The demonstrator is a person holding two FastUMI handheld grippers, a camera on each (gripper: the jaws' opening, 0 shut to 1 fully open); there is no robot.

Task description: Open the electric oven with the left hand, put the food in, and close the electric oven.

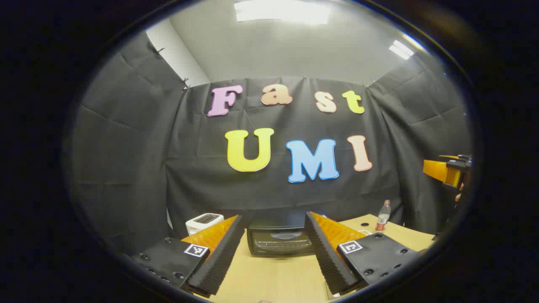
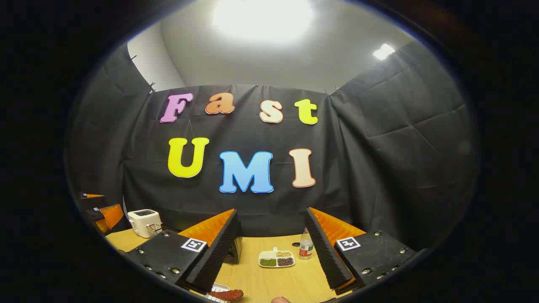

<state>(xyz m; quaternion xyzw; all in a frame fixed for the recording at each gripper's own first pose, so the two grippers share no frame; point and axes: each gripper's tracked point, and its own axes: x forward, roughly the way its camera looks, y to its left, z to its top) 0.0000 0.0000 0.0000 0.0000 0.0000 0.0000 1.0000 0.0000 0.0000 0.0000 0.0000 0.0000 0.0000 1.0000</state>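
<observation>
oven (image 1: 280, 237) door shut, nothing started; left gripper (image 1: 273, 252) and right gripper (image 2: 273, 256) both gape wide, empty; sausage (image 2: 227, 294) waits.

Glaring ceiling lights (image 2: 263, 17) overhead, sharp centre, fisheye bending at the edges.

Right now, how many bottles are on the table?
1. One bottle stands on the table's far side, right of the divided snack tray; the left gripper view shows it too. Others could hide behind the gripper fingers.
</observation>
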